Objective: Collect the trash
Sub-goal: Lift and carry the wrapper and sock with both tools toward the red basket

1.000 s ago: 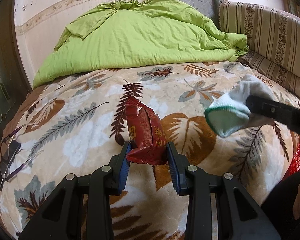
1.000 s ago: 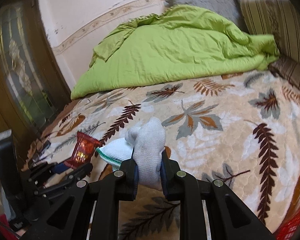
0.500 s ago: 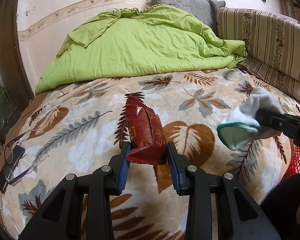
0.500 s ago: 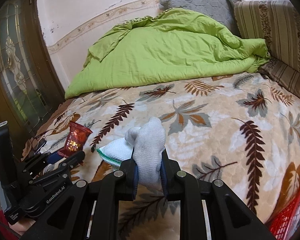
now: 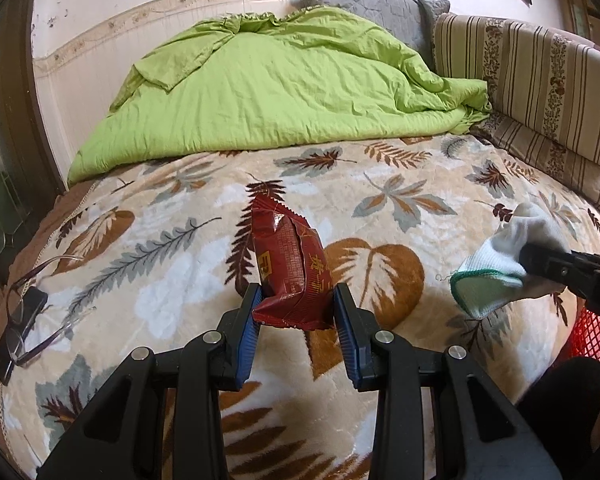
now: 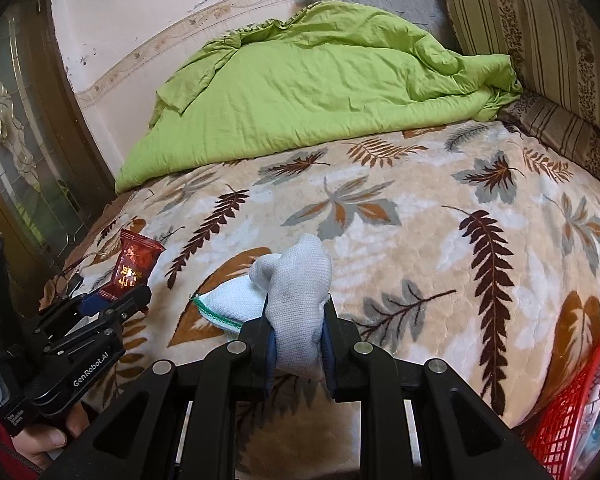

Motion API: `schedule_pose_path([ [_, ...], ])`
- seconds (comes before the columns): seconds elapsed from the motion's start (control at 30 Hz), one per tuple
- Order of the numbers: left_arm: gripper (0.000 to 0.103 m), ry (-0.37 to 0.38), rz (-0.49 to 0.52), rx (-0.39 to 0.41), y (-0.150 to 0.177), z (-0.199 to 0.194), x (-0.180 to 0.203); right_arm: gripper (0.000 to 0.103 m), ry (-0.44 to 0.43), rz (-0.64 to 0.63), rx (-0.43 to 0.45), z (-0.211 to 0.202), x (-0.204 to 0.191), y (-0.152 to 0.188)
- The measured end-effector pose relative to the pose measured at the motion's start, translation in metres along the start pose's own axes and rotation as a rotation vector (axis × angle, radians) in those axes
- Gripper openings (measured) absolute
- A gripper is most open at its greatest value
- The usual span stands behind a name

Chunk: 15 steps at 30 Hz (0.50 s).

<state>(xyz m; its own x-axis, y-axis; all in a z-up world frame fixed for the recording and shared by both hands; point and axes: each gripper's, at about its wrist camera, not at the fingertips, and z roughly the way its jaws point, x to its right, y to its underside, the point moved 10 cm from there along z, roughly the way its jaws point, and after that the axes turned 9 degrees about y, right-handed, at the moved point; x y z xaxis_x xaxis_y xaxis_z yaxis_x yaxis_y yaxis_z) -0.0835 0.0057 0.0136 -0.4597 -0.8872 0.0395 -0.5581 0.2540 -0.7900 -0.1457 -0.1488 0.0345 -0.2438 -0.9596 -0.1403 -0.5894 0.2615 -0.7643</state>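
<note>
Both grippers have pulled back from the bed a bit since a second ago, so more of the wall and pillows shows now, and the red basket (image 6: 572, 404) has slid into the right wrist view at the bottom right corner.

Left gripper (image 5: 296, 316) has its blue-padded fingers (image 5: 247, 338) clamped on the bottom end of a dark red snack wrapper (image 5: 290, 268), which sticks up and away from the camera, held clear above the leaf-print blanket (image 5: 180, 280). Right gripper (image 6: 298, 338) is pinched tight on a white sock (image 6: 296, 300) with a green-trimmed cuff, the cuff flopping out to the left side. In the left wrist view the sock (image 5: 496, 276) hangs off to the right of the wrapper, well apart from it, with the basket (image 5: 596, 336) just below it at the bed edge.

Other stuff: glasses (image 5: 28, 320) lying on the blanket at the left edge, a crumpled green duvet (image 5: 284, 92) piled at the far side, striped pillows (image 5: 540, 92) on the right. A hand (image 6: 44, 436) grips the left tool's handle in the right wrist view.
</note>
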Motion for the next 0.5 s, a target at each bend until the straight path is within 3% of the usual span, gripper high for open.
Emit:
schedule_pose_path([
  [0.17,0.035,0.017,-0.021,-0.024,0.001,0.007,0.003,0.02,0.002,-0.03,0.03,-0.009,0.001,-0.007],
  [0.5,0.035,0.036,-0.055,-0.08,0.007,0.028,0.006,0.021,-0.025,-0.052,-0.015,0.003,0.004,-0.002],
])
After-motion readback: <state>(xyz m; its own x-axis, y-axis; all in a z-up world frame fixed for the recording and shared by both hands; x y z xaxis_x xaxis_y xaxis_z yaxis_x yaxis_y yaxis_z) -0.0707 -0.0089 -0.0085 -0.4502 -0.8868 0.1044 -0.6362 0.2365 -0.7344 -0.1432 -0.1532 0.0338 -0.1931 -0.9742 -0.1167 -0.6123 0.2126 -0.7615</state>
